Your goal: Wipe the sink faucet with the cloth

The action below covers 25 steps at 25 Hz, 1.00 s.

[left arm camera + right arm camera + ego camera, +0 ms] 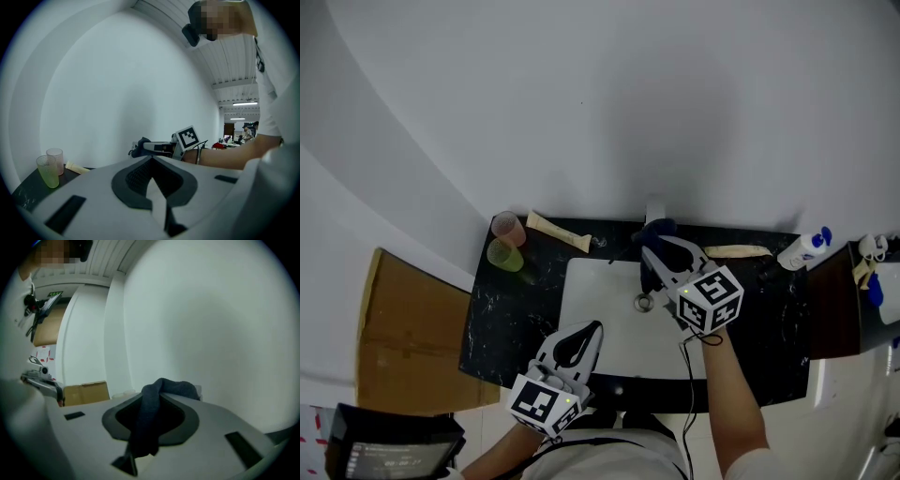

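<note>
Wiping step is judged to be in hand, at or near the start of a stroke. The dark blue cloth [659, 228] is clamped in the right gripper [650, 247]; in the right gripper view its fingers [211, 423] are seen clenched on the fabric, which is bunched over the tips and hangs down between them. In the head view the cloth is held right at the pale metal sink faucet [654, 204], at the back edge of the white rectangular sink basin [591, 291]; actual contact cannot be confirmed. The left gripper [595, 326] is held low over the front of the basin, well apart from the faucet, its fingers [93, 187] pressed together with nothing between them. A pink translucent cup [507, 228] and a green translucent cup [504, 255] are set on the black marbled table [502, 309] to the left, clear of the work. For the next move, the cloth needs to be pressed onto the faucet body and dragged along the spout and round the base, with the grip kept firm so the fabric is not pulled out; the left gripper is probably not needed.
</note>
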Motion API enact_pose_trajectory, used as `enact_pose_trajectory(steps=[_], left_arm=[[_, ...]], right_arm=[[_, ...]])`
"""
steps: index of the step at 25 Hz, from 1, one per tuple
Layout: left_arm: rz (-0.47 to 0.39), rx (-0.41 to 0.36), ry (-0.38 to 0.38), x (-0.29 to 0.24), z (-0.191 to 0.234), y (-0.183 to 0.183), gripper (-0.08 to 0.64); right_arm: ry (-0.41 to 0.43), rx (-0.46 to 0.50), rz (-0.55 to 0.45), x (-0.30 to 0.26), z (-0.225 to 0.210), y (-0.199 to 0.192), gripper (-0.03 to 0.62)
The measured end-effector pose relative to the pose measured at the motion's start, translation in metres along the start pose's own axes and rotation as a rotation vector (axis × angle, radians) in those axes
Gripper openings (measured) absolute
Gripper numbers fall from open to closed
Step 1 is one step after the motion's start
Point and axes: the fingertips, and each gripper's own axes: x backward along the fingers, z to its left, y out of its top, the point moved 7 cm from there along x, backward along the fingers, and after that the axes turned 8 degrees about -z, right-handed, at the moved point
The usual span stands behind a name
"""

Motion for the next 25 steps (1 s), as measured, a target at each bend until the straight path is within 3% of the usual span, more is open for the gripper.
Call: enact_pose_trajectory(steps=[4,6,12,16,21,25], left_arm=[[-0.003,-0.002,-0.012,-0.002,-0.003,0.002,-0.002],[-0.010,-0.002,-0.021,-0.002,-0.005,0.002,-0.003],[-0.012,-0.007,-0.029,-0.001,-0.011,0.009,-0.002],[-0.024,-0.009,-0.042,0.002,-0.016,0.011,-0.003],[-0.043,-0.009,-0.044,0.012,-0.017,0.015,-0.003],[-0.059,-0.008,-0.040,0.022,-0.016,0.018,-0.002]], right_arm=[[0.030,0.022,0.042,-0.009,0.009,-0.008,0.086],[0.001,0.044,0.052,-0.004,0.004,-0.009,0.086],[-0.240,0.046,0.109,0.039,-0.029,-0.031,0.086],[-0.340,0.016,0.163,0.065,-0.044,-0.048,0.086],[-0.424,-0.026,0.094,0.116,-0.029,-0.045,0.086],[-0.412,0.037,0.034,0.163,0.008,-0.027,0.086]])
